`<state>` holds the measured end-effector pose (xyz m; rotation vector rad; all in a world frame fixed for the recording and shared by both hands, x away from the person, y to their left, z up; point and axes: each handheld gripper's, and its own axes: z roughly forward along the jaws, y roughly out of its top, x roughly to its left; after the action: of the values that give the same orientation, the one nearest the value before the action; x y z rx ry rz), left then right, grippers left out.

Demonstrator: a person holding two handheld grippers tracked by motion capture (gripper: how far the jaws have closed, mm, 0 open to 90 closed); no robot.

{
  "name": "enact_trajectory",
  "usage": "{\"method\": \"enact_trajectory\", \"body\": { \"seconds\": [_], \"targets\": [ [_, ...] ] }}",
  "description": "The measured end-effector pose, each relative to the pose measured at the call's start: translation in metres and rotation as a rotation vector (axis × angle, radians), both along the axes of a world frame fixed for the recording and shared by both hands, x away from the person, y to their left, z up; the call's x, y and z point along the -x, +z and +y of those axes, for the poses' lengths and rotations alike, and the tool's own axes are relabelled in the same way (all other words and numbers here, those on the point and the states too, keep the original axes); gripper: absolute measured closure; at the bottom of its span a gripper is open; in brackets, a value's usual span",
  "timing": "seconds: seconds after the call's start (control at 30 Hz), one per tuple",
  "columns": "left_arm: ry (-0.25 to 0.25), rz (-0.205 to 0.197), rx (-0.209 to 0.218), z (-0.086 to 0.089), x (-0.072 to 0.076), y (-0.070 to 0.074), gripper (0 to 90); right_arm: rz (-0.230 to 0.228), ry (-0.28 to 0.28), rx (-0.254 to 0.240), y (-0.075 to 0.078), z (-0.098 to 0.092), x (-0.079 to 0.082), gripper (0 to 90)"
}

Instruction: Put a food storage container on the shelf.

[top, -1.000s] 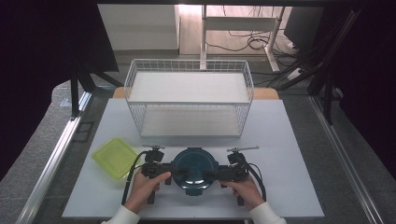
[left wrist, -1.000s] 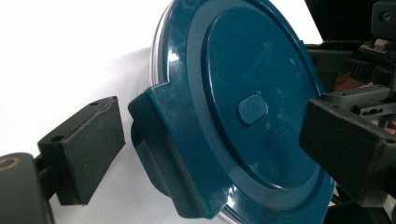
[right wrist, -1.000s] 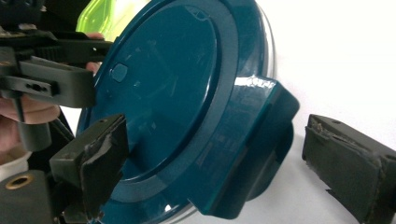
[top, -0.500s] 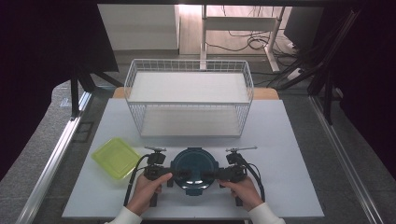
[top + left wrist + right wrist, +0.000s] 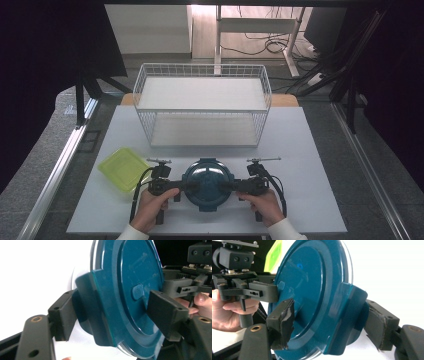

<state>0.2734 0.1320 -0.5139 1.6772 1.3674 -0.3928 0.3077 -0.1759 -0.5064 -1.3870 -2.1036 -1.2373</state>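
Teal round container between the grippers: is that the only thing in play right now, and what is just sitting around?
In play:
teal round lidded container
left gripper, jaws astride its clip
right gripper, jaws astride the opposite clip

Lying about:
yellow-green tray
white wire rack

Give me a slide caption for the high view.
Two hand-held grippers close on a round teal lid from both sides, before a white wire basket.

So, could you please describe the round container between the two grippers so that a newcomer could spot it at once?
On the white table, in front of the white wire basket, a round dark teal plastic container with a lid lies near the front edge. The left gripper and right gripper flank it, their jaws having just been closing around its side tabs. Unlike the square yellow-green lid beside it, it is circular and dark.
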Motion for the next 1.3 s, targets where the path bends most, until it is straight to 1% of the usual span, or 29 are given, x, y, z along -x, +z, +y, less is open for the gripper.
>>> {"method": "enact_trajectory", "body": {
  "seconds": [0.03,0.1,0.17,0.27,0.43,0.67,0.83,0.87,1.07,1.17,1.23,1.3],
  "targets": [
    [0.004,-0.007,-0.001,0.000,0.002,0.001,28.3,-0.009,-0.003,0.002,0.001,0.000,0.001,30.5],
    [0.010,-0.017,-0.006,0.000,0.006,0.003,29.6,-0.014,-0.010,0.002,0.003,-0.001,0.004,32.2],
    [0.017,-0.030,-0.009,0.000,0.010,0.006,31.5,-0.016,-0.021,-0.007,0.004,-0.002,0.007,34.2],
    [0.023,-0.045,-0.010,0.001,0.017,0.010,35.4,-0.017,-0.022,-0.023,0.006,-0.005,0.011,36.5],
    [0.035,-0.067,-0.036,-0.003,0.025,0.016,37.3,-0.033,-0.017,-0.023,0.009,-0.007,0.016,37.1],
    [0.038,-0.084,-0.046,-0.004,0.027,0.020,38.9,-0.054,-0.027,-0.022,0.011,-0.007,0.018,37.1],
    [0.037,-0.090,-0.048,-0.004,0.027,0.022,39.0,-0.054,-0.031,-0.022,0.013,-0.007,0.018,37.0],
    [0.037,-0.093,-0.050,-0.003,0.027,0.023,39.0,-0.060,-0.029,-0.022,0.013,-0.007,0.018,37.0],
    [0.039,-0.121,-0.056,-0.004,0.029,0.034,39.1,-0.085,-0.022,-0.025,0.023,-0.007,0.019,37.0],
    [0.032,-0.132,-0.064,-0.004,0.028,0.038,39.1,-0.088,-0.022,-0.028,0.027,-0.007,0.018,37.0],
    [0.035,-0.138,-0.059,-0.005,0.027,0.041,39.1,-0.090,-0.021,-0.029,0.029,-0.008,0.018,37.0],
    [0.031,-0.140,-0.055,-0.005,0.025,0.045,39.2,-0.105,-0.024,-0.023,0.035,-0.009,0.016,37.0]
  ]
}}
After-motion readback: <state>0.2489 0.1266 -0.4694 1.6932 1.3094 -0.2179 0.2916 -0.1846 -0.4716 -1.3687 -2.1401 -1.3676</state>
